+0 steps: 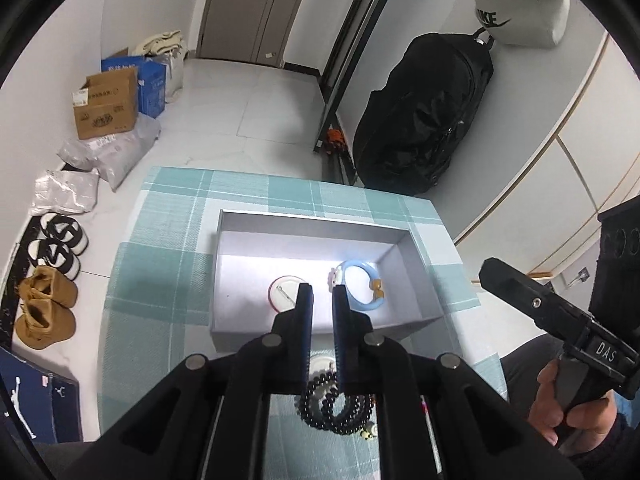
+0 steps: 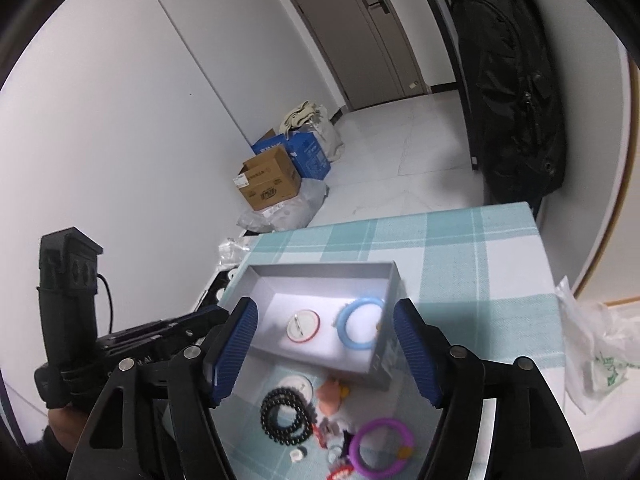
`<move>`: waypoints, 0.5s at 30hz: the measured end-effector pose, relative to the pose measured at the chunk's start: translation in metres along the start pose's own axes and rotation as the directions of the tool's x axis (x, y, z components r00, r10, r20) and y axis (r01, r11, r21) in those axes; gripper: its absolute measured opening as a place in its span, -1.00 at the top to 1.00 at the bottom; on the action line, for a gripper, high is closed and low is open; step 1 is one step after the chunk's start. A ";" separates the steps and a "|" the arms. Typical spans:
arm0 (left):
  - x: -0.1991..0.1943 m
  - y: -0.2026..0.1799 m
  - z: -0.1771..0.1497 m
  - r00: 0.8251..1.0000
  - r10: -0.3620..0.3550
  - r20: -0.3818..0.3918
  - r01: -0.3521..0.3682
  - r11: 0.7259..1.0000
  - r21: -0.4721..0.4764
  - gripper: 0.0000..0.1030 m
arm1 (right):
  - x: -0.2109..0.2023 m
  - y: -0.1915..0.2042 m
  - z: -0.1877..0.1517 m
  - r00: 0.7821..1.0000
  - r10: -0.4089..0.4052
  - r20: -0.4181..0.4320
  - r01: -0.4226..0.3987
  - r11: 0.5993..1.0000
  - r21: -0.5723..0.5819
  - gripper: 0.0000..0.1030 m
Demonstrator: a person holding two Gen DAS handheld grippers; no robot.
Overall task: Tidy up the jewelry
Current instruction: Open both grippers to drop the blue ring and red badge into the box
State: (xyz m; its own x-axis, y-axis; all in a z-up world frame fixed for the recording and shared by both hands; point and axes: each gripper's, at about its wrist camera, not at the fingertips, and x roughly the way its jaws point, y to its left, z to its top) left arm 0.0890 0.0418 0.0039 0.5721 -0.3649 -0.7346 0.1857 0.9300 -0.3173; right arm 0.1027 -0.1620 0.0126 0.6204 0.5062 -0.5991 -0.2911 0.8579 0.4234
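Below the left gripper (image 1: 322, 292), whose narrow fingers hold nothing, black beads (image 2: 285, 414) may snag; right gripper (image 2: 325, 344) gapes wide, empty.

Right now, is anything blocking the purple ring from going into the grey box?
Only the grey cardboard box's near wall stands between it and the purple plastic ring on the checked cloth. Inside, there is bare floor beside the round white badge and the blue ring.

Both grippers are black with ribbed blue fingers (image 2: 414, 350), silver screws, a white "DAS" label (image 1: 605, 351).
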 end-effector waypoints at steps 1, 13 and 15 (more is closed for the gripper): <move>-0.001 -0.002 -0.001 1.000 0.014 0.003 -0.014 1.000 0.006 0.89 | -0.003 0.000 -0.002 1.000 -0.007 0.000 0.007 1.000 -0.004 -0.41; 0.002 -0.022 -0.034 0.995 0.070 -0.068 -0.068 0.997 0.033 0.88 | -0.030 -0.016 -0.039 0.997 -0.071 -0.017 0.071 0.997 -0.020 -0.60; 0.003 -0.026 -0.038 0.994 0.085 -0.073 -0.082 0.996 0.044 0.87 | -0.031 -0.017 -0.042 0.996 -0.084 -0.022 0.083 0.996 -0.020 -0.62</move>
State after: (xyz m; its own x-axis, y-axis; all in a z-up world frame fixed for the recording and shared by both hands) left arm 0.0553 0.0148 -0.0132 0.5257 -0.2866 -0.8009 0.1727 0.9579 -0.2295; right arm 0.0581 -0.1885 -0.0049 0.6260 0.4346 -0.6475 -0.2528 0.8986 0.3587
